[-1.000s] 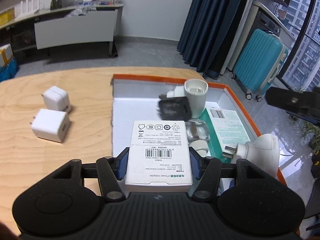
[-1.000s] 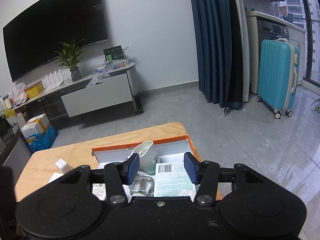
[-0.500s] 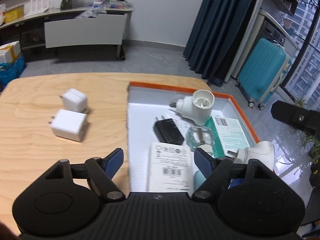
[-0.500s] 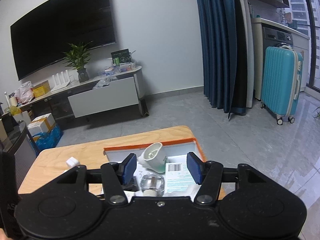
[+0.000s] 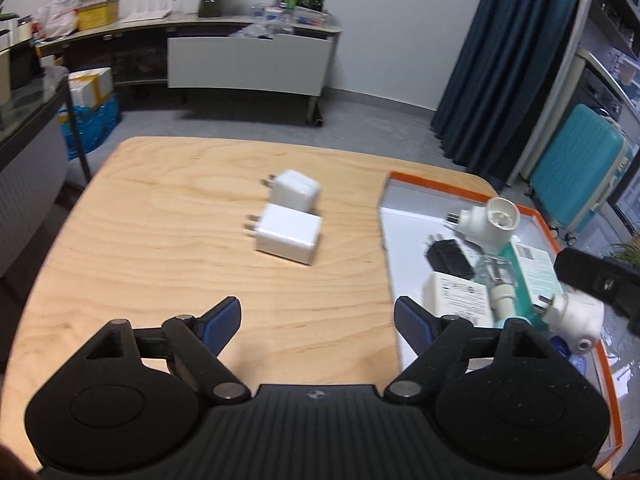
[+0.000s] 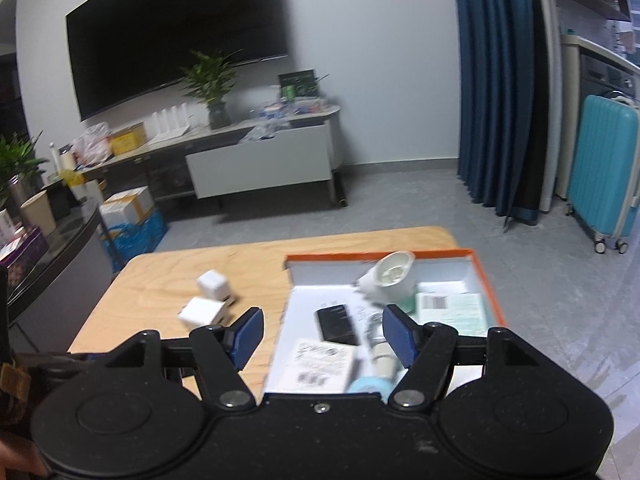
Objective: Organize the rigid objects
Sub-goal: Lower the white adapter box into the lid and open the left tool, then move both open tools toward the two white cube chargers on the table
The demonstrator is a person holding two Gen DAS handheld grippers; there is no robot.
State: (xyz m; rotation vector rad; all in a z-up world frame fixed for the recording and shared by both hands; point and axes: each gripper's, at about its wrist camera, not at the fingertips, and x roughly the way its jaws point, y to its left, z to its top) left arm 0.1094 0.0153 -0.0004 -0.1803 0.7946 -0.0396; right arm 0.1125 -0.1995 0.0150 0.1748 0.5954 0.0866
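Chargers [image 5: 289,236], two white, lie mid-frame on the table [image 5: 160,240], outside the box [image 5: 404,240]; several items already boxed. Left gripper [image 5: 318,316] and right gripper [image 6: 322,332] jaws opening, empty

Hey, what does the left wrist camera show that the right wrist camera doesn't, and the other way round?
Only the left wrist view shows the left gripper, its jaws opening over bare table with nothing between them, and a round white plug adapter at the near right of the box.

Only the right wrist view shows the right gripper, jaws opening with nothing gripped, and the wall television.

Both show the two white chargers on the table, the orange-rimmed box, the black charger and white lamp socket inside it, and the teal suitcase.
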